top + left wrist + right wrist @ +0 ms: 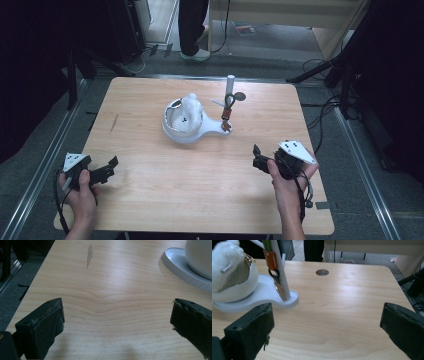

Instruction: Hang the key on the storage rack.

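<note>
Counter (pixel 150 200): pale wood-grain top with rounded corners, a dark smear toward its left edge (pixel 114 123) and a round cable hole (pixel 322 272) near the far edge; grey floor, metal rails and black stands around it, a person's legs standing beyond the far edge.

Left hand-held gripper (pixel 111 167): near-left of the white stand, well apart from it, held in the person's left hand (pixel 80 192) low over the counter; jaws spread wide, nothing between them, bare wood showing in the gap.

White stand (pixel 186 136): centre of the counter, a flat white base carrying a white bowl-shaped dish (pixel 177 120) with a white fluffy toy (pixel 190 107) sitting in it; a white upright post (pixel 230 87) rises from the base's right lobe.

Key ring (pixel 227 117): hangs on the post at the right of the stand, an orange tag above a dark ring and brass-coloured key reaching down to the base.

Right hand-held gripper (pixel 257 157): near-right of the white stand, well apart from it, held in the right hand (pixel 285 185); jaws wide apart and empty, pointed toward the post and key ring. Counter between it and the stand is bare.
</note>
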`<state>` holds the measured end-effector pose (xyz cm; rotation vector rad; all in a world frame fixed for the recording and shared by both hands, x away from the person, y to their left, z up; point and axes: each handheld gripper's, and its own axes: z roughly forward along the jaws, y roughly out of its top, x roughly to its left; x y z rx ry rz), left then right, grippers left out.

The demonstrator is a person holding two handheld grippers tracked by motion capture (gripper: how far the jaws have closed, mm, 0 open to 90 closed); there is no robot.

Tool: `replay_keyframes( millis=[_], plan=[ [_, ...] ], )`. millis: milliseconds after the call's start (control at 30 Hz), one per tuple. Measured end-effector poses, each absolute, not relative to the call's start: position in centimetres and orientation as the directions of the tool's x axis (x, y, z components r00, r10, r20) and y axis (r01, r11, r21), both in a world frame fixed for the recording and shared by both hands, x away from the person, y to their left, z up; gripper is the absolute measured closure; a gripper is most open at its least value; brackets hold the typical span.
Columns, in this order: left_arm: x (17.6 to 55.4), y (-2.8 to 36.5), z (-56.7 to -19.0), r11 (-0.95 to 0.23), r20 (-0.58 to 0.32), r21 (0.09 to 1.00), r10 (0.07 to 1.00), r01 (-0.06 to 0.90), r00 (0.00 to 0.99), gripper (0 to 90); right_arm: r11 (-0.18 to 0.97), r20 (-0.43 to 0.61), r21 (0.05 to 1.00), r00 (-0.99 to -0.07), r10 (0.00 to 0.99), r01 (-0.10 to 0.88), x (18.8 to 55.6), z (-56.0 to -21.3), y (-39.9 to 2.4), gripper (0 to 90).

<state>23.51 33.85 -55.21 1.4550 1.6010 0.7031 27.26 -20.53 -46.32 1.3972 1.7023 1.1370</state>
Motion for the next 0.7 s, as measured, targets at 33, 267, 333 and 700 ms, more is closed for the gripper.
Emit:
replay_keyframes(
  millis=[33, 267, 333, 700],
  plan=[
    [23.5, 33.8, -55.2, 0.168, -0.21, 0.846, 0.977, 0.506, 0.027, 0.0, 0.056, 0.04, 0.907, -0.217, 0.975, 0.418, 27.1, -46.6, -20.8, 0.0],
    [23.5, 33.8, -55.2, 0.167, -0.209, 0.846, 0.978, 0.506, 0.025, 0.0, 0.061, 0.03, 0.894, -0.195, 0.98, 0.444, 26.1, -48.3, -22.9, 0.0],
    [23.5, 33.8, -55.2, 0.168, -0.208, 0.846, 0.978, 0.506, 0.025, 0.0, 0.062, 0.025, 0.892, -0.185, 0.982, 0.448, 25.8, -48.7, -23.6, 0.0],
    [23.5, 33.7, -55.2, 0.165, -0.204, 0.847, 0.979, 0.505, 0.024, 0.0, 0.011, 0.049, 0.879, -0.113, 0.992, 0.476, 24.1, -51.4, -28.0, 0.0]
  ],
)
